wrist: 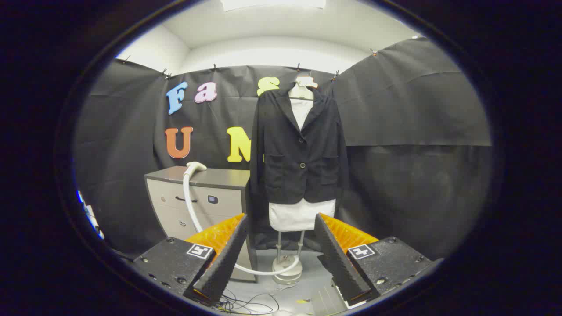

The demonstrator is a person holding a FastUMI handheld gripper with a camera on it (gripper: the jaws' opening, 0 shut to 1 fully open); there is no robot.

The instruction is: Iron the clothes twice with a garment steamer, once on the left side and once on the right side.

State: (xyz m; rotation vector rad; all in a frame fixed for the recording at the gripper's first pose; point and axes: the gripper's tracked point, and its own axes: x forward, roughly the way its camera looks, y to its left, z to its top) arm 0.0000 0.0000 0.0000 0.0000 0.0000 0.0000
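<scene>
A black jacket [298, 149] hangs on a white mannequin torso [301, 215] on a metal stand, straight ahead beyond my fingers. The white steamer head [194, 167] rests on top of a grey cabinet [210, 193] to the left of the jacket. Its white hose [189, 206] runs down the cabinet front and curls along the floor to the stand's base [287, 267]. My gripper [281, 228] is open, with nothing between the fingers, and stands well short of both the steamer and the jacket.
Black cloth walls close the booth on the left, back and right. Loose cables [246, 303] lie on the grey floor just below the fingers. The cabinet stands close against the mannequin's left side.
</scene>
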